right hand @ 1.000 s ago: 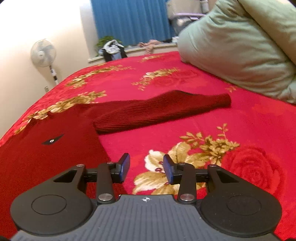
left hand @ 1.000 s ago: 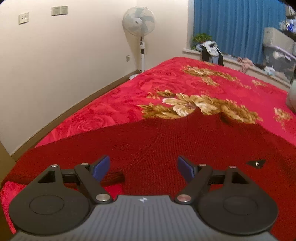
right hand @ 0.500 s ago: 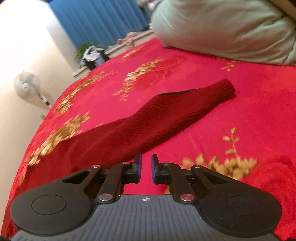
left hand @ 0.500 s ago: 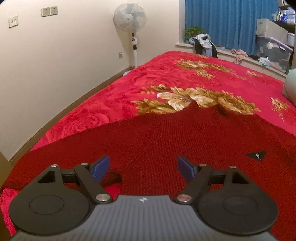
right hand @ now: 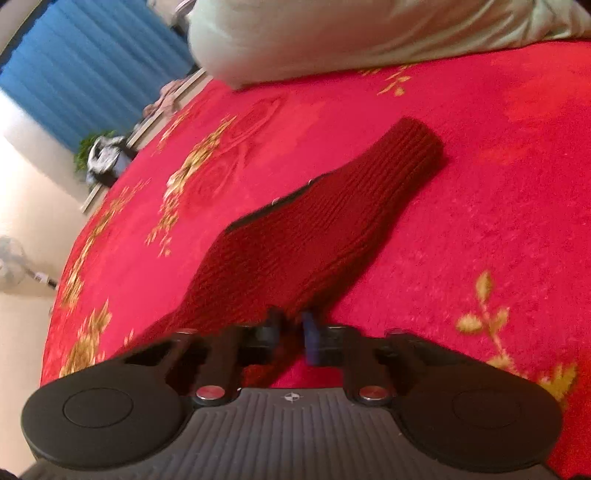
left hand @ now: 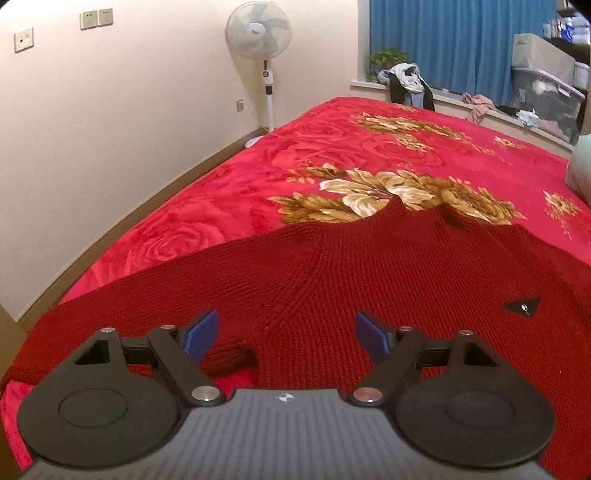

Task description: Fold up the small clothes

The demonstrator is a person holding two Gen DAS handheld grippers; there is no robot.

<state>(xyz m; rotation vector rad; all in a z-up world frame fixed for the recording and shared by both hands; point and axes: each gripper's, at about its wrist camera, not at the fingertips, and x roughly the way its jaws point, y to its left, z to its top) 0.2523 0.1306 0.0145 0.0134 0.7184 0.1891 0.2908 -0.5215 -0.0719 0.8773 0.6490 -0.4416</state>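
A dark red knitted sweater (left hand: 369, 277) lies flat on the red flowered blanket (left hand: 369, 147), with a small black triangular label (left hand: 521, 306) on its chest. My left gripper (left hand: 286, 332) hovers low over the sweater's near part, open, nothing between its blue pads. In the right wrist view one sleeve (right hand: 332, 221) stretches away to its cuff at the upper right. My right gripper (right hand: 293, 328) is rolled to one side and shut on the near edge of that sleeve, which looks slightly raised off the blanket.
A pale green pillow or quilt (right hand: 369, 33) lies beyond the sleeve. A standing fan (left hand: 258, 33) is by the wall at the bed's far left corner. Clothes (left hand: 406, 81) and a storage box (left hand: 546, 96) sit on the sill under blue curtains.
The right gripper went from half open to shut, moved up to the sleeve and rolled, so its view now tilts. The left gripper barely moved and stayed open.
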